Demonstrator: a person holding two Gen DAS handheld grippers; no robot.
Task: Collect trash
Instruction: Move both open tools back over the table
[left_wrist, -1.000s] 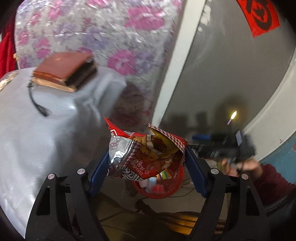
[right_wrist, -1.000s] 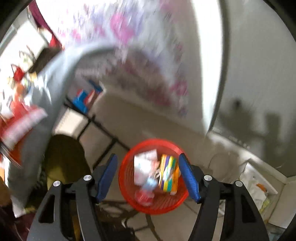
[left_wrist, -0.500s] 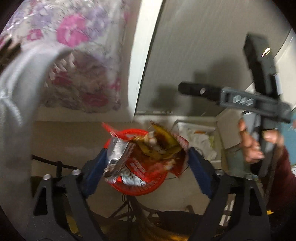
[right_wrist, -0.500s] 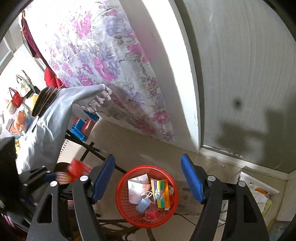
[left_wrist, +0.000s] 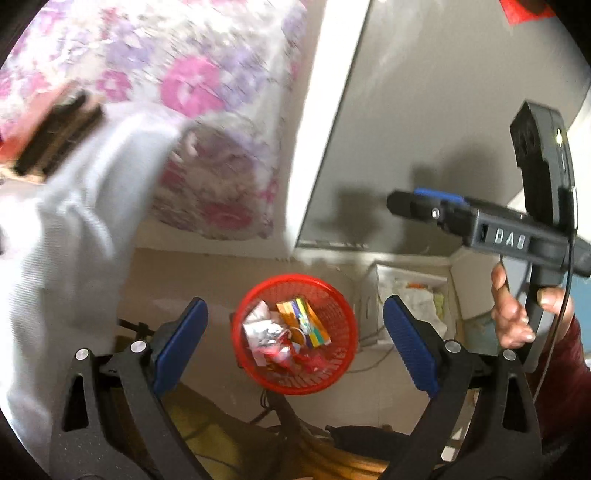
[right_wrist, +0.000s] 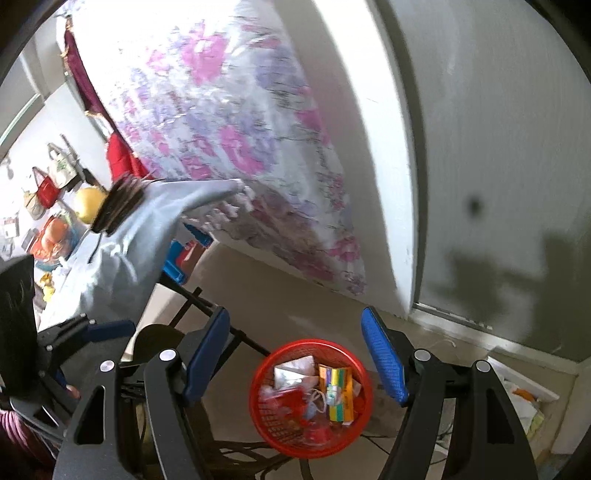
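Left wrist view: red basket (left_wrist: 334, 373) on beige floor (left_wrist: 192, 273), floral cloth (left_wrist: 207, 74) behind.

Raised letters reading "DA8" were noted on the dark body of the right tool (left_wrist: 428, 206); no other text was legible.

Both views are bright and bend strongly toward black rounded corners. Motion blur smears the floral cloth (left_wrist: 207, 74) and grey cover (left_wrist: 74, 229) (left wrist view worst). Glare whitens the cloth's top. Soft shadows fall on the grey wall (right_wrist: 517, 258).
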